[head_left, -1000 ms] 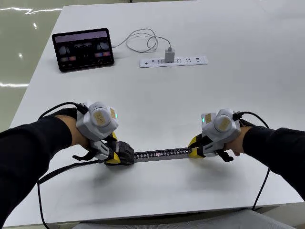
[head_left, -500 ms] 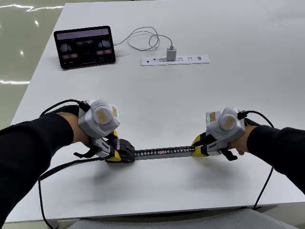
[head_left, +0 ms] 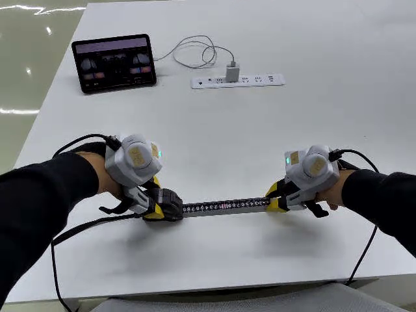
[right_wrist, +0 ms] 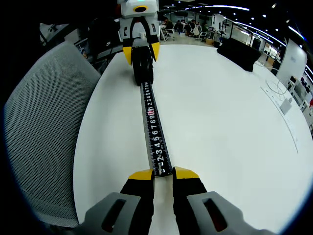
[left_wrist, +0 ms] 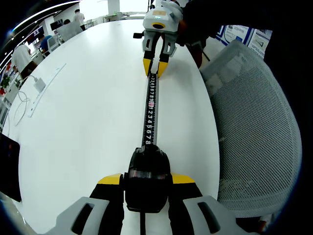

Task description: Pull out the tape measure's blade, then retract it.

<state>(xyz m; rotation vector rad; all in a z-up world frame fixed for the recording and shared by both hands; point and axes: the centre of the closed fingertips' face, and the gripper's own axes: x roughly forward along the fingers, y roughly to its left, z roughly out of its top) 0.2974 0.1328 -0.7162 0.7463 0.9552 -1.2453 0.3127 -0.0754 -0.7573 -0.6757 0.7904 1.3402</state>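
Head view | left gripper (head_left: 156, 208) closed on tape measure case (head_left: 171, 205) | right gripper (head_left: 273, 199) pinching blade (head_left: 224, 207) tip | near edge of table (head_left: 260, 117)

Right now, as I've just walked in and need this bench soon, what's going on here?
A person is working a tape measure with a tool in each hand. The left tool clamps the case, and the right tool pinches the tip of the blade. The blade is partly out, stretched low along the table between the two tools. It is not yet retracted.
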